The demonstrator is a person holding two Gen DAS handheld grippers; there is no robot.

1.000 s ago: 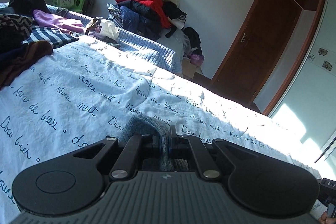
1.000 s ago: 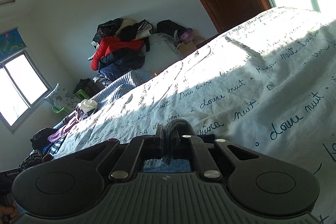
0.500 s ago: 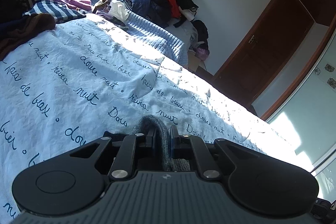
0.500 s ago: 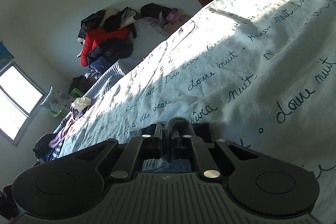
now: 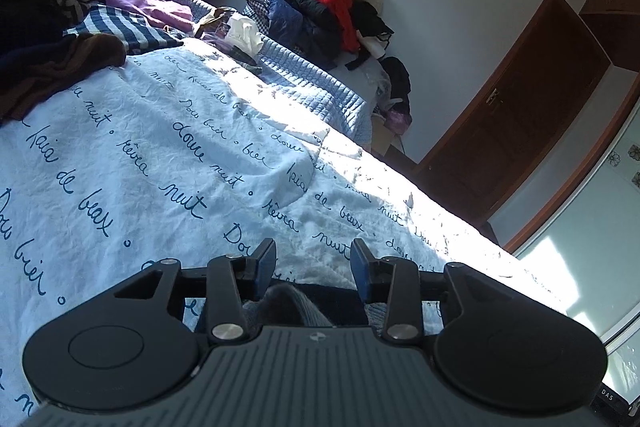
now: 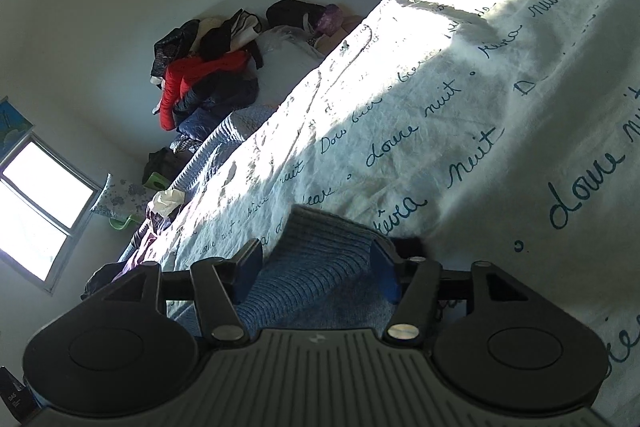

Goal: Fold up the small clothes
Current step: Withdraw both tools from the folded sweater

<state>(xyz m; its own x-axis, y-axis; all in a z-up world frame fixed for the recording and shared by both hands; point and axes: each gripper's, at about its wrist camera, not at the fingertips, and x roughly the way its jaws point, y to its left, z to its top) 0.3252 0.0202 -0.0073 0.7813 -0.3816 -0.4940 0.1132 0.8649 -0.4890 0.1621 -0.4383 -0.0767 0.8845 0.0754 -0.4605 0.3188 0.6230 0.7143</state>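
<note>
Right now your left gripper (image 5: 313, 258) stands with its jaws spread wide, low over the grey-blue knitted garment (image 5: 286, 307) that lies on the bed sheet (image 5: 132, 163) just beneath it. Your right gripper (image 6: 316, 263) is likewise spread apart, its fingers on either side of the same ribbed knit (image 6: 316, 267), not pinching it. Farther off, a heap of clothes (image 5: 320, 11) sits by the wall

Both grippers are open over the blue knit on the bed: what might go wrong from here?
1. The blue knit garment bulges up between the right gripper fingers; withdrawing might snag it and undo the fold.
2. A grey hump of the garment sits by the left gripper; the fold may spring open on the wrinkled bedsheet.
</note>
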